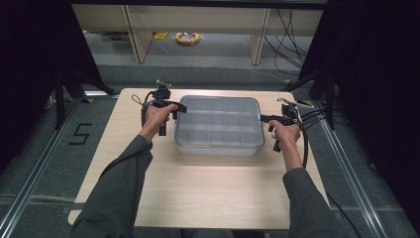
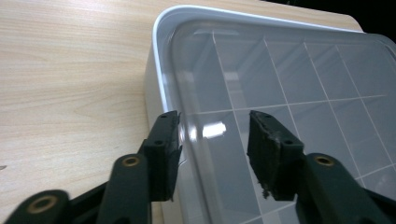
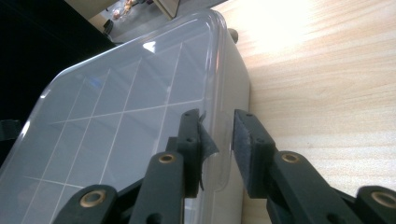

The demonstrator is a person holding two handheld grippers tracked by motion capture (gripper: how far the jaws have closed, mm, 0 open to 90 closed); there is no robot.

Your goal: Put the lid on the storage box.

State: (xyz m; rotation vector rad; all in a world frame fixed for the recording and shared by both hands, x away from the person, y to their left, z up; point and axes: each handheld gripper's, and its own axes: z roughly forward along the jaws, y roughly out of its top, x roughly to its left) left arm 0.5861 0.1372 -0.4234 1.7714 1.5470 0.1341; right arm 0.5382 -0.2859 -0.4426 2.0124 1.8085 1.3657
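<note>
Both my grippers at the ends of the lidded box

My left gripper (image 2: 212,140) has its jaws apart, straddling the rim of the clear compartment box (image 1: 218,124), one jaw outside the wall and one over the lid. My right gripper (image 3: 217,140) stands with a narrower gap across the opposite rim, not clamped. The box rests on the wooden table (image 1: 208,188) between them.

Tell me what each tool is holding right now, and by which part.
Nothing is clamped yet. The left tool and right tool each straddle a side rim of the clear lidded compartment box, jaws open on either side of the lid's edge.
</note>
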